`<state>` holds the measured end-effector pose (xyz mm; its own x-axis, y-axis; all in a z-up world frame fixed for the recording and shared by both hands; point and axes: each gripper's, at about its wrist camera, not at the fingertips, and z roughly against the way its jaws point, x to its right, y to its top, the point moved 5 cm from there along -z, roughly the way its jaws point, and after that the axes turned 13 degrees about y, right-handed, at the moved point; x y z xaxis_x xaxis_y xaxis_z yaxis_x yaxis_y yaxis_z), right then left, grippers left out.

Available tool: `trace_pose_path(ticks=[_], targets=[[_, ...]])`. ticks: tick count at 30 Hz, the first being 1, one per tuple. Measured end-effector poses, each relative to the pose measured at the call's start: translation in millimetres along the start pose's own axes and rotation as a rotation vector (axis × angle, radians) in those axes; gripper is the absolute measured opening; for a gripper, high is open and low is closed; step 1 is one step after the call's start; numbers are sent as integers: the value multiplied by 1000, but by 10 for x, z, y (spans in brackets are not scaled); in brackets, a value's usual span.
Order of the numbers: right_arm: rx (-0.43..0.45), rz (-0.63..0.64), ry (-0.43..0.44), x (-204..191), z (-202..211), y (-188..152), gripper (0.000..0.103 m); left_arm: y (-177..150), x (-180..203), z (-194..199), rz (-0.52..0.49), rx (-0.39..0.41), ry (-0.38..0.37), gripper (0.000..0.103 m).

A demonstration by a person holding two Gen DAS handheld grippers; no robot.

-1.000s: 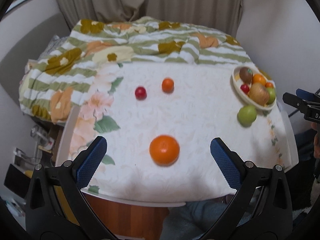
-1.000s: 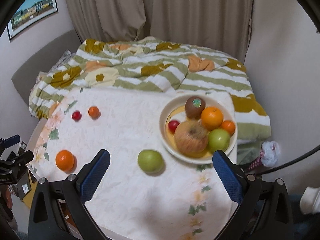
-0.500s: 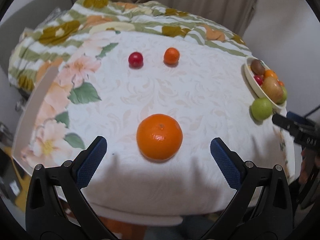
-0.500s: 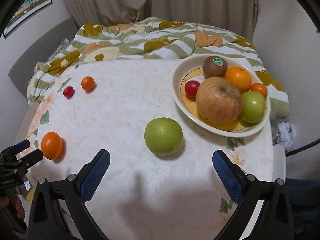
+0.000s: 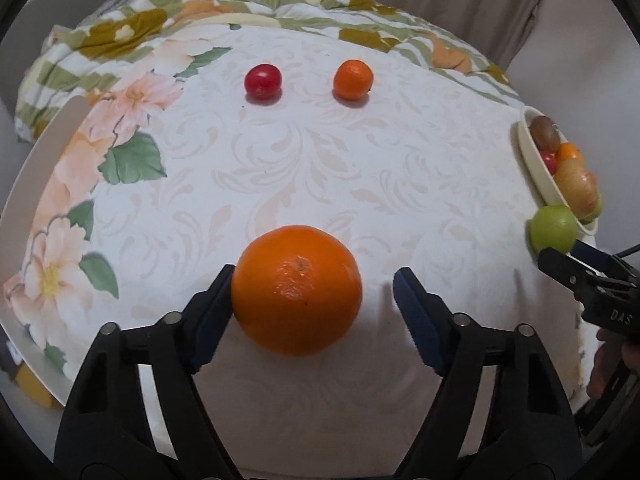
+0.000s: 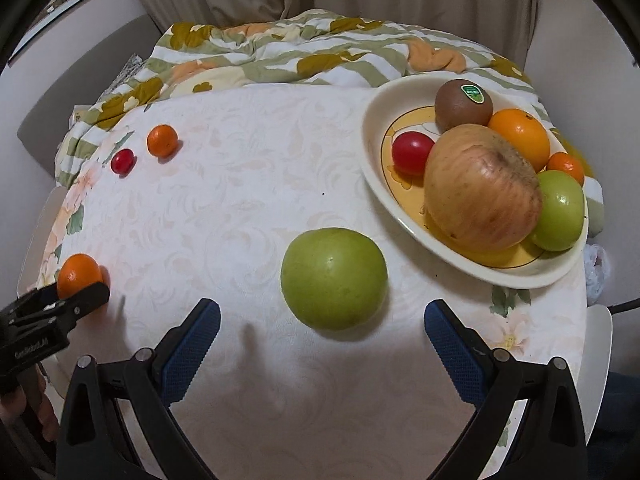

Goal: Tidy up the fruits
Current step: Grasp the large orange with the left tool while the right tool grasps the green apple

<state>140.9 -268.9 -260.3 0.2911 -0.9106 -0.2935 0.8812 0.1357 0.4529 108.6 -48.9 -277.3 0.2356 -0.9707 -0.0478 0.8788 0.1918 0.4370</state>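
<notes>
A large orange (image 5: 296, 294) lies on the white tablecloth between the fingers of my left gripper (image 5: 315, 280). Its jaws are closing: the left pad meets the orange's side, the right pad (image 5: 416, 312) still stands apart. In the right wrist view a green apple (image 6: 334, 278) rests just ahead of my right gripper (image 6: 322, 312), which is open with nothing gripped. A cream bowl (image 6: 372, 152) at the right holds a big apple, a kiwi, oranges, a red fruit and a green apple.
A small orange (image 5: 353, 79) and a small red fruit (image 5: 263, 81) sit side by side at the far part of the round table (image 5: 400, 168). A flowered, striped blanket (image 6: 300, 52) lies behind it, with curtains beyond.
Both grippers came down toward the table. The orange now sits between the left fingers, which have narrowed. The green apple looms larger in front of the right fingers.
</notes>
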Motion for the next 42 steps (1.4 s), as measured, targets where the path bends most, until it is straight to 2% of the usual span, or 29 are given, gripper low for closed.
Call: trace_pose_path(ticks=[3, 5, 9, 16, 18, 21, 23, 25, 30, 34, 42], targets=[[-5, 11, -1, -13, -39, 14, 100, 16, -39, -37, 13, -8, 17, 70], [-5, 12, 1, -6, -69, 42, 99, 26, -54, -37, 5, -4, 27, 66], [-19, 9, 1, -3, -118, 65, 85, 33, -61, -43, -3, -4, 33, 66], [-20, -4, -6, 20, -172, 113, 81, 13, -64, -38, -9, -7, 27, 66], [-18, -12, 0, 32, -185, 124, 73, 4, -66, -30, -11, -7, 26, 66], [-19, -19, 6, 28, -204, 135, 70, -10, -66, -18, -18, 1, 24, 66], [-15, -12, -4, 21, -197, 135, 63, -21, -73, -9, -21, 4, 20, 66], [-10, 4, -36, 25, -177, 147, 49, -43, -81, 11, -29, 7, 16, 66], [-4, 38, -43, -16, -113, 141, 49, -75, -85, 45, -50, 4, 26, 66], [14, 25, -17, -64, -41, 136, 49, -102, -112, 105, -59, 10, 27, 66], [36, 23, 18, -251, 160, 138, 49, -60, -164, 393, -91, 51, 15, 66]])
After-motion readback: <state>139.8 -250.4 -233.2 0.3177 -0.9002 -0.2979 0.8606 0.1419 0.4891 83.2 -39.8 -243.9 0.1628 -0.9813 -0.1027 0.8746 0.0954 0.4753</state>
